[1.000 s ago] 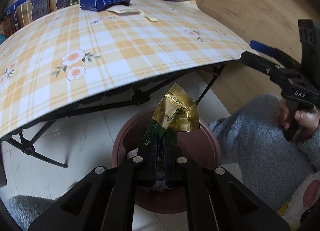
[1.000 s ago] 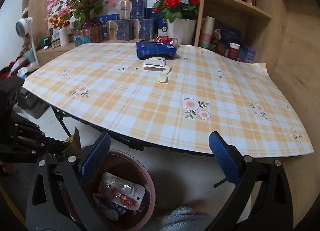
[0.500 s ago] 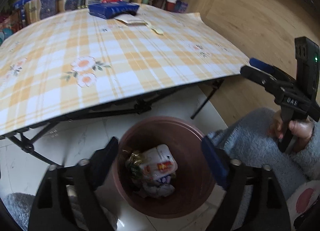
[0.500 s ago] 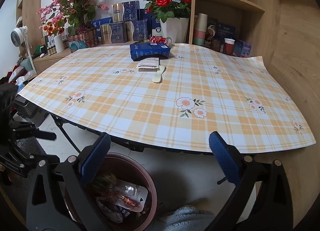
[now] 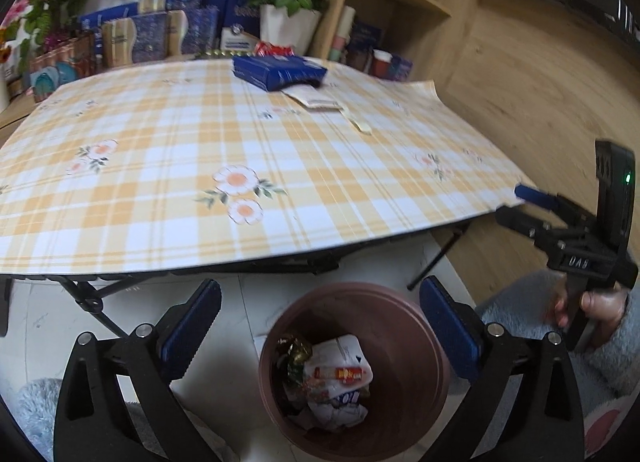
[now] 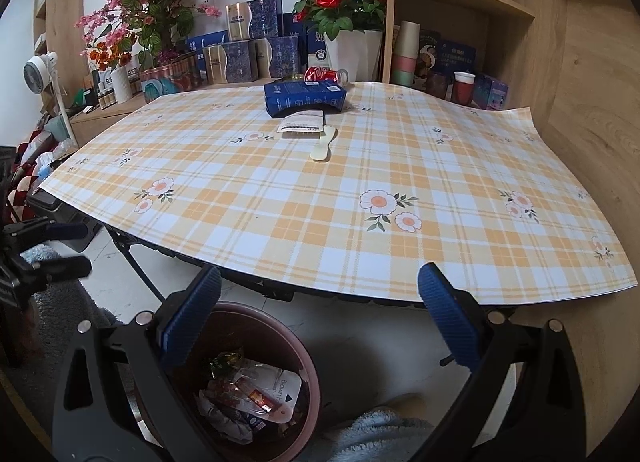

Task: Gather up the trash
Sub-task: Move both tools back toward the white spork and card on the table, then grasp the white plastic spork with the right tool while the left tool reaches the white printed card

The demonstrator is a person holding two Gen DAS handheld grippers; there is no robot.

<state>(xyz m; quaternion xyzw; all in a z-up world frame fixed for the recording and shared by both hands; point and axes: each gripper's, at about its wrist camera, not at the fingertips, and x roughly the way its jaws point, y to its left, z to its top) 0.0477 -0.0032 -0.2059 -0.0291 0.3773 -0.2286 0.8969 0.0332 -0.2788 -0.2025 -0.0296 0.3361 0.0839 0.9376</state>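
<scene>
The left gripper [image 5: 320,326] hangs over the round brown plastic bin [image 5: 424,326] on the pale floor, its blue-padded jaws having just been opening and now spread wide with nothing between them; the crumpled gold-and-green foil wrapper [image 5: 295,354] lies inside the bin on top of white printed packets. The right gripper [image 6: 318,318] is likewise spread and empty, poised at the near edge of the table with the yellow plaid flowered cloth [image 6: 320,198]. Trash that seems left to collect sits well across that table: a flat white paper sachet with a printed label [image 6: 302,123] tucked against the dark blue cardboard box [image 6: 304,97], and a small cream plastic spoon [image 6: 325,147] just in front of the sachet. The risks lie there, I judge. The sachet is thin and flat on a slick cloth, so closing fingers could slide over it or pinch the cloth up with it; the narrow spoon could skid or flip away. The reach is long, and a low arm could drag the overhanging cloth edge. Whether the blue box is trash I cannot tell.
</scene>
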